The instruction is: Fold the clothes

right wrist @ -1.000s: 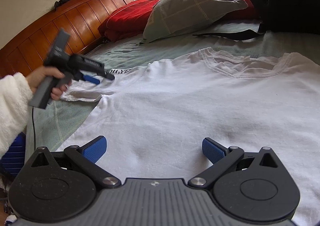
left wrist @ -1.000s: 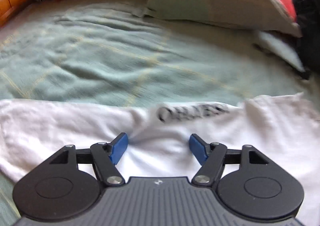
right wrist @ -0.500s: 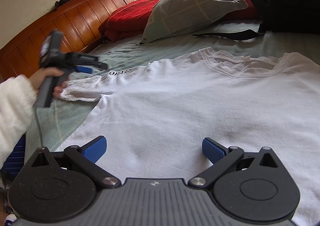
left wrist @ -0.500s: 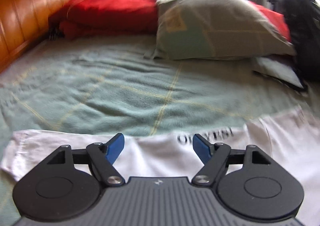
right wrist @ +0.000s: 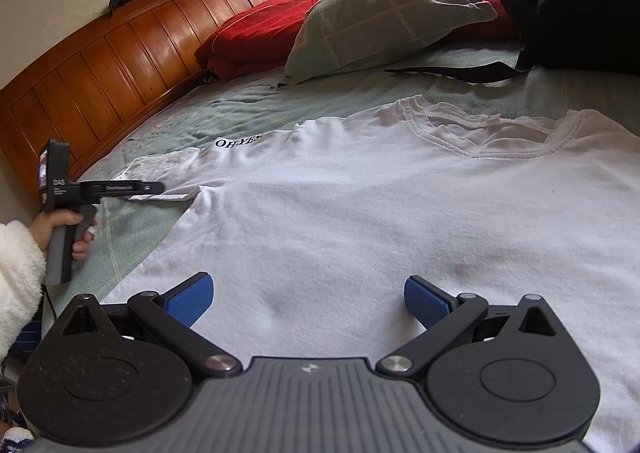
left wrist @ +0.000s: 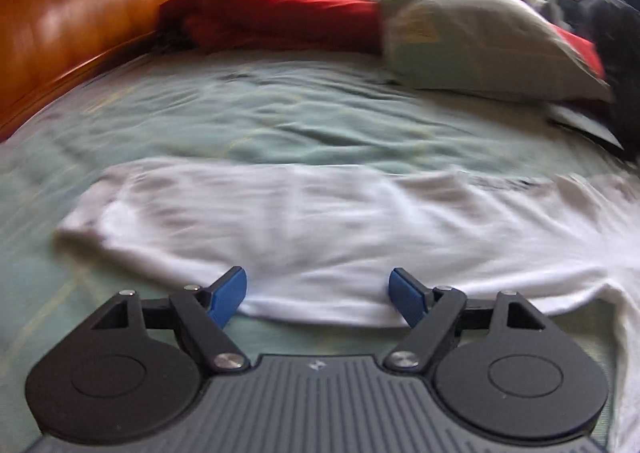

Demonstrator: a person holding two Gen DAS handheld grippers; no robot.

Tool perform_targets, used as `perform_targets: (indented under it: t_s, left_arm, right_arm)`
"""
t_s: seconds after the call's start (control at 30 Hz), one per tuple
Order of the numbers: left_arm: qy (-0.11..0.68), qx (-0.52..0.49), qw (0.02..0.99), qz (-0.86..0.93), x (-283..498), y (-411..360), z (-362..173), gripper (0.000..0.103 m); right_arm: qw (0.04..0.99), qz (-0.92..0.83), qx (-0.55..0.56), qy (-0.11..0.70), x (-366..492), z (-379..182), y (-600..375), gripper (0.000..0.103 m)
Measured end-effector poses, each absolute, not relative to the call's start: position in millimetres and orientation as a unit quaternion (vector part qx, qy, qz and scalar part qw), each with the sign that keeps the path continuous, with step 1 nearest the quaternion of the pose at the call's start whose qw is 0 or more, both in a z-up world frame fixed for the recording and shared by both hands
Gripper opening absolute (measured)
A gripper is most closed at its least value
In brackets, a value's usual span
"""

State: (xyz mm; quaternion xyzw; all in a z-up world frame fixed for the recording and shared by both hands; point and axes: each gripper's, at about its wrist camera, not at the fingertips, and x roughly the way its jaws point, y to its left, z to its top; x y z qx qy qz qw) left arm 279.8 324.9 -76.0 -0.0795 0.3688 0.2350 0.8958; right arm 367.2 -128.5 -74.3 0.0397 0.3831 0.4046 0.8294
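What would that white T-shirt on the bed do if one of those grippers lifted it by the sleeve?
The white T-shirt would probably sag and trail, since it lies limp with creases at the collar and sleeve. It looks thin, so likely light. Pushed, it would probably bunch up on the textured green blanket rather than slide.

Green-blanketed bed (right wrist: 248, 109) with white T-shirt (right wrist: 360, 213), pillow (right wrist: 384, 9), red bedding (right wrist: 256, 33).
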Motion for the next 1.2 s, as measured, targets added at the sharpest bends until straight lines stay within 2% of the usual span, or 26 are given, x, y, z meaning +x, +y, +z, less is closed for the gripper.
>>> perform_targets:
  t_s: [0.13,0.27,0.4,0.47,0.57,0.63,0.87,1.07,1.2]
  left_arm:
    - [0.359,-0.103,0.881,0.289,272,349,-64,0.076]
    - [0.325,-0.099,0.909,0.243,284,342,-56,0.08]
    - [0.357,-0.091,0.898,0.241,306,344,-72,0.08]
    - [0.373,-0.096,0.879,0.28,307,353,-81,0.086]
    - [0.376,-0.103,0.864,0.319,301,357,-75,0.086]
    - [0.382,-0.077,0.867,0.312,302,341,-66,0.082]
    - [0.357,-0.021,0.93,0.088,326,224,-35,0.086]
    - [0.376,0.074,0.924,0.003,350,150,-62,0.086]
    - [0.392,0.062,0.918,0.023,335,157,-79,0.089]
  right_arm:
    - [0.83,0.404,0.04,0.383,367,-75,-128,0.103]
    - [0.83,0.404,0.038,0.382,367,-75,-127,0.103]
    - [0.83,0.404,0.037,0.382,367,-75,-127,0.103]
    - [0.83,0.404,0.038,0.383,367,-75,-128,0.103]
    - [0.83,0.404,0.038,0.383,367,-75,-128,0.103]
    - [0.83,0.404,0.037,0.383,367,-75,-128,0.103]
    - [0.831,0.402,0.037,0.382,366,-75,-127,0.103]
    - [0.829,0.405,0.042,0.384,368,-76,-129,0.103]
    - [0.828,0.406,0.044,0.384,369,-75,-130,0.103]
